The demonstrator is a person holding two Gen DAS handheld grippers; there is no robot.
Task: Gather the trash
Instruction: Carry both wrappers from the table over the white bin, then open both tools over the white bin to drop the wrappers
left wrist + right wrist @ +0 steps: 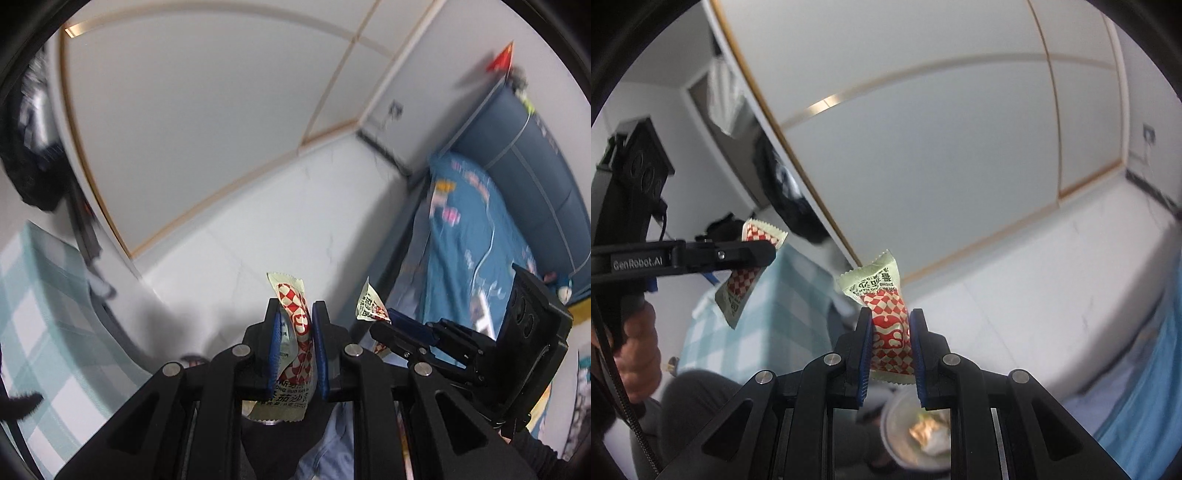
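Observation:
My left gripper [295, 314] is shut on a red-and-white checkered sauce packet [293, 339] that stands up between its blue pads. My right gripper [888, 319] is shut on a second packet of the same kind [886, 317]. Both are held up in the air, pointing at the wall. In the left wrist view the right gripper [388, 317] shows at the right with its packet [371, 304]. In the right wrist view the left gripper [768, 254] shows at the left with its packet [746, 273].
A round bowl [916, 432] with crumpled scraps lies below the right gripper. A bed with a blue printed cover [472, 236] and a blue headboard [535, 162] is at the right. A pale checkered cloth [40, 317] is at the left. White wall panels [207, 122] fill the background.

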